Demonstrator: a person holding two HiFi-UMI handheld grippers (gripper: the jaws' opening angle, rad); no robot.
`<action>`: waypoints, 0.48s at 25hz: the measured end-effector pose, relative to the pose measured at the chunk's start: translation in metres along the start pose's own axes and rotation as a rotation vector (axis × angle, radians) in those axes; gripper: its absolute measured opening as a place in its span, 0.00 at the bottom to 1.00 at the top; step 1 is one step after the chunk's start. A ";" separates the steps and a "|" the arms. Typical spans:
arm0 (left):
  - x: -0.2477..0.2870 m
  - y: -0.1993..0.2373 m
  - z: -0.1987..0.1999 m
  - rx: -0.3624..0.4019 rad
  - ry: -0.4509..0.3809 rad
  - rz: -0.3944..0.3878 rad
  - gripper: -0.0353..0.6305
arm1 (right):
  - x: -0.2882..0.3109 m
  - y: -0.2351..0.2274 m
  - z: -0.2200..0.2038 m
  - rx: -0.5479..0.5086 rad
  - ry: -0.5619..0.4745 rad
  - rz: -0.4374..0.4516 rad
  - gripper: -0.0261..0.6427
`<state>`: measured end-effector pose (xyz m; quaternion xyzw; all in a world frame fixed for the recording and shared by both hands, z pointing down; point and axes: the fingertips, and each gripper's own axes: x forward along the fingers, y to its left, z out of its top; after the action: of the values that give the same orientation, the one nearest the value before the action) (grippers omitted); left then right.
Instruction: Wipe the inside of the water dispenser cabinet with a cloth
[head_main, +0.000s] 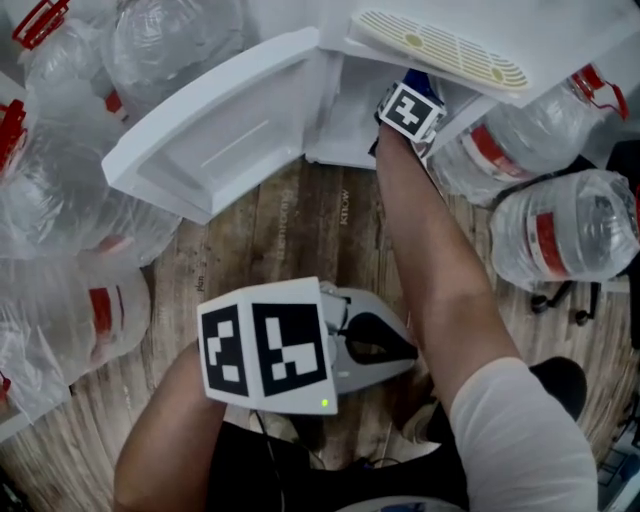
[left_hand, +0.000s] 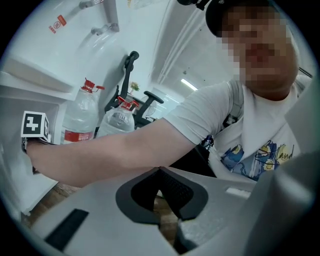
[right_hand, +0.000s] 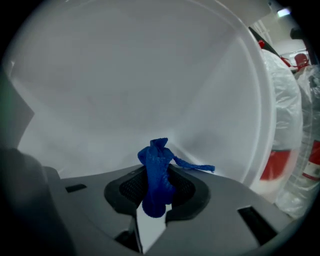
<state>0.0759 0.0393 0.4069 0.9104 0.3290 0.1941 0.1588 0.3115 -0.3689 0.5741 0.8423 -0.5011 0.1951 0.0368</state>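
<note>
I found my right gripper (right_hand: 156, 192) clamped on a bunched blue cloth (right_hand: 158, 170) inside the white dispenser cabinet (right_hand: 125, 90), near its far wall, judged soft, light and best pinched mid-bunch, while my left gripper (left_hand: 167, 194) sat closed and empty on the near side.

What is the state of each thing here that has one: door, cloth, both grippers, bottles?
Cabinet door: open wide.
Right gripper: shut on the cloth, inside the cabinet.
Left gripper: shut, empty, away from the cabinet.
Cloth: bunched up, pinched in the right gripper.
Water bottle: lying on its side on the floor.
</note>
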 end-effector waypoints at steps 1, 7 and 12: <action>0.000 0.001 -0.001 -0.003 0.001 0.005 0.06 | -0.002 -0.009 -0.011 0.013 0.052 -0.049 0.17; 0.005 0.005 -0.003 -0.008 0.010 -0.011 0.06 | -0.007 -0.037 -0.033 0.046 0.120 -0.152 0.17; 0.009 0.007 0.000 0.002 -0.003 -0.037 0.06 | -0.016 -0.034 -0.034 0.059 0.068 -0.106 0.17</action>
<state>0.0863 0.0398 0.4118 0.9046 0.3459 0.1895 0.1617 0.3241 -0.3294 0.6044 0.8612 -0.4482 0.2362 0.0395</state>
